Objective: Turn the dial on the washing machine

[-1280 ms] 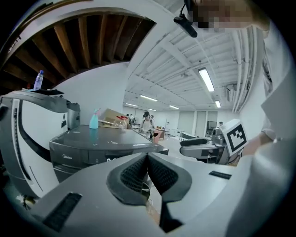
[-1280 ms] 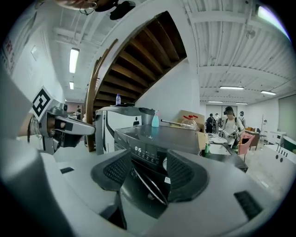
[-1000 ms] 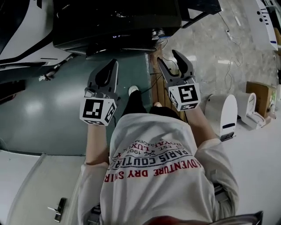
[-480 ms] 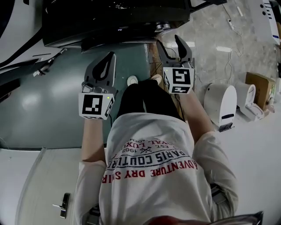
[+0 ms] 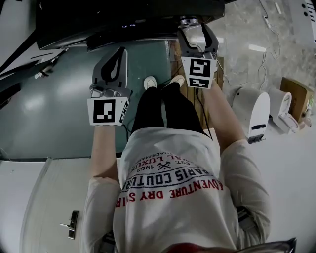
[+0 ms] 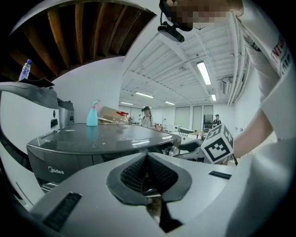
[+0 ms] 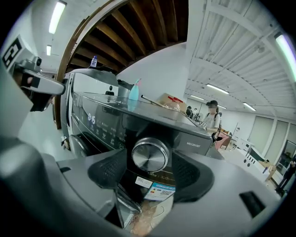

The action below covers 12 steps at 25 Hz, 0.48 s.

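Fingers (image 6: 131,174) of the left gripper (image 5: 120,53) are pressed together at the tips with nothing between them, and this gripper hovers over the green floor (image 5: 59,104) just short of the near edge of the washing machine (image 5: 123,15), its marker cube (image 5: 107,111) facing the person. In the left gripper view the machine's grey top (image 6: 97,134) carries a blue spray bottle (image 6: 92,113) towards its far left. Further right, the silver dial (image 7: 149,156) sits on the dark front panel at the machine's right end, above a white sticker (image 7: 140,182) and a coloured label (image 7: 159,191). The right gripper (image 5: 197,30) is up against that panel, its fingers (image 7: 108,173) spread to either side of the dial, with a narrow gap showing on each side, so they do not grip it. Right of that arm, a white rounded appliance (image 5: 252,118) stands on the pale floor, with a brown box (image 5: 294,101) beyond it.
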Each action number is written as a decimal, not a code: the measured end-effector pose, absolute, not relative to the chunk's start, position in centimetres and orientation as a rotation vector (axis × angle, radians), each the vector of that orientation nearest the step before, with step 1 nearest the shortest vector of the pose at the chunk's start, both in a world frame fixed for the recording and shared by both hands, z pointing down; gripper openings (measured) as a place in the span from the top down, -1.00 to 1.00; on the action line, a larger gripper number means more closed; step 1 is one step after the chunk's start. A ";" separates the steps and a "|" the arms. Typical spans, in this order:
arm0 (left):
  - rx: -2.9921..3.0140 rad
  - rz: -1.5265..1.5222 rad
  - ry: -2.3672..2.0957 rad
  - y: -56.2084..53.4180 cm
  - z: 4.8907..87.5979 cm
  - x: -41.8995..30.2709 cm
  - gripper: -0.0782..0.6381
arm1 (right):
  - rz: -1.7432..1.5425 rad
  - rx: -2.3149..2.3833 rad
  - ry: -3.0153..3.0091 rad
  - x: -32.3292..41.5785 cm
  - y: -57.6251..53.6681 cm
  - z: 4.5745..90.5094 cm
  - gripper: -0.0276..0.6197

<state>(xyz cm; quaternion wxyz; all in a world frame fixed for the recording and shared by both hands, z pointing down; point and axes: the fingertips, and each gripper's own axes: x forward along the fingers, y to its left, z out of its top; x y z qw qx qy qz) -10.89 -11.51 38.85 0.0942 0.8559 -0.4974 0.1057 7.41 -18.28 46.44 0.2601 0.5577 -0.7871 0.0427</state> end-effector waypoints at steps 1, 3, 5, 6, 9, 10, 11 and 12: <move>2.537 0.325 -1.466 -11.6 39.4 -10.8 0.73 | 0.116 1.509 -2.132 7.3 -18.5 46.8 0.00; 2.538 0.346 -1.447 -11.7 40.4 -10.5 0.73 | 0.120 1.511 -2.130 7.1 -18.9 47.3 0.00; 2.546 0.356 -1.431 -11.6 40.9 -10.2 0.73 | 0.126 1.519 -2.118 7.1 -19.2 47.7 0.00; 2.550 0.352 -1.428 -11.6 41.0 -10.1 0.73 | 0.130 1.526 -2.110 7.2 -19.3 47.9 0.00; 2.545 0.333 -1.438 -11.3 40.8 -10.3 0.73 | 0.146 1.561 -2.083 7.5 -19.6 47.9 0.00; 2.540 0.332 -1.443 -11.2 40.8 -10.4 0.73 | 0.151 1.572 -2.072 7.6 -19.6 47.9 0.01; 2.536 0.332 -1.448 -11.1 40.7 -10.5 0.73 | 0.154 1.578 -2.063 7.7 -19.6 47.9 0.01; 2.531 0.331 -1.453 -11.1 40.7 -10.6 0.73 | 0.159 1.580 -2.057 7.7 -19.6 47.9 0.01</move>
